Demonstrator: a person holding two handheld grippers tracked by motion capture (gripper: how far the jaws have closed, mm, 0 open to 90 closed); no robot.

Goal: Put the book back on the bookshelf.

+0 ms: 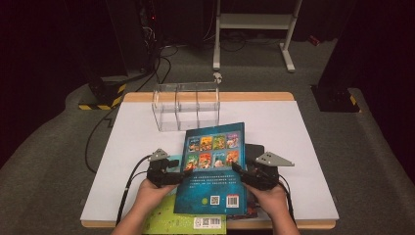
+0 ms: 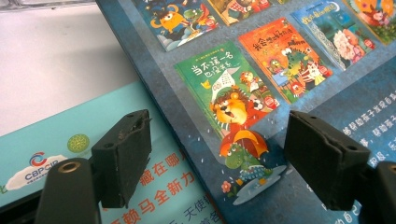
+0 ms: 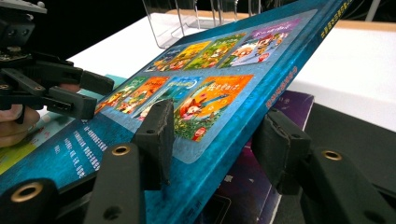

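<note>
A blue picture book (image 1: pixel 213 166) with small cover pictures on its back lies tilted between both grippers near the table's front edge. My right gripper (image 3: pixel 215 140) is shut on its right edge, one pad on the cover and the other under the spine, and this gripper (image 1: pixel 240 172) holds that side up off a dark purple book (image 3: pixel 289 100). My left gripper (image 2: pixel 217 154) stands open with the blue book's (image 2: pixel 280 70) left edge between its jaws, clear of both pads. In the right gripper view the left gripper (image 3: pixel 88 95) sits at that edge.
A teal-green book (image 1: pixel 181 220) lies under the blue one at the front edge, its cover (image 2: pixel 56 140) beneath my left jaw. A clear acrylic divider rack (image 1: pixel 186 105) stands at the back of the white table (image 1: pixel 147 127). The dark purple book (image 1: pixel 254 152) lies at the right.
</note>
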